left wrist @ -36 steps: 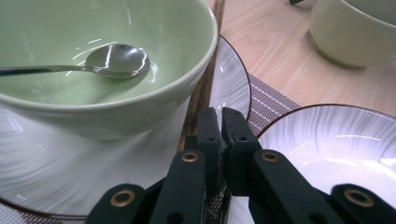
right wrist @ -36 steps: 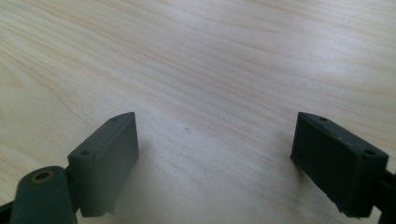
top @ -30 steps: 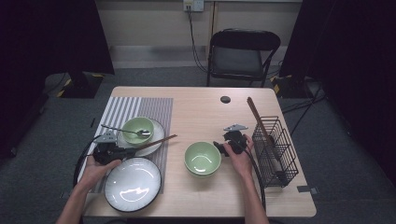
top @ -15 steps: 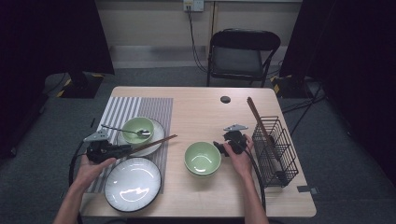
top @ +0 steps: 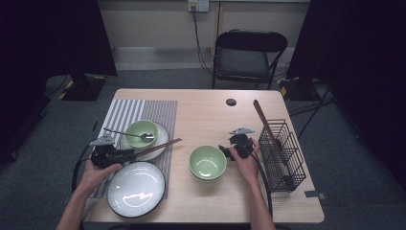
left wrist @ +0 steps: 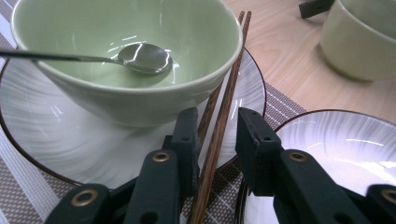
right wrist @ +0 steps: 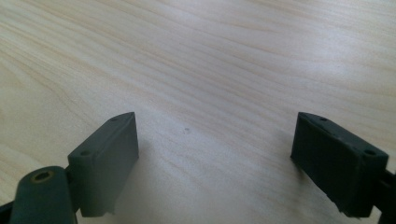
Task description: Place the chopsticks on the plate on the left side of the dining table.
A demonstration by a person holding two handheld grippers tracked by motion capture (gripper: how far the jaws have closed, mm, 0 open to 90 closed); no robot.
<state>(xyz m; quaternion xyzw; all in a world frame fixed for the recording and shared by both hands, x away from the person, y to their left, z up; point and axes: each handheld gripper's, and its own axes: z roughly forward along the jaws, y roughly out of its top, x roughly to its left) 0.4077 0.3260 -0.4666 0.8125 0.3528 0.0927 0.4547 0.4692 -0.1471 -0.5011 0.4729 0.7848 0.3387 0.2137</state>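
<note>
Left gripper (top: 127, 155) sits at the table's 8 o'clock, on the striped mat (top: 125, 112). In the left gripper view its jaws straddle the chopsticks (left wrist: 219, 116), 1 jaw on each side; the near jaw touches the wood, the far one stands slightly off. Not clenched: the pair lies between the jaws, loosely bracketed.

Chopsticks: 2 brown sticks, side by side, lying across the rim of the small plate (left wrist: 56, 140). In the high view they (top: 160, 146) run from the gripper toward 2 o'clock, tips past the plate's edge over bare wood.

On the small plate stands a green bowl (left wrist: 140, 70) with a spoon (left wrist: 140, 57) in it, handle pointing out toward 9 o'clock in the high view. Chopsticks pass just beside this bowl, at its 4 o'clock.

Large plate (top: 136, 188) lies at the table's 7 o'clock, just beside the left gripper, half on the mat.

Second bowl (top: 208, 162), green, stands near table centre, toward 6 o'clock.

Right gripper (top: 224, 149) rests at the second bowl's 2 o'clock, just beside its rim. In the right gripper view its jaws stand wide apart over bare table (right wrist: 210, 56), gripping nothing.

Wire rack (top: 282, 153) stands at the table's 4 o'clock, just beside the right hand (top: 245, 163), with another chopsticks pair (top: 266, 125) leaning out of it toward 11 o'clock.
</note>
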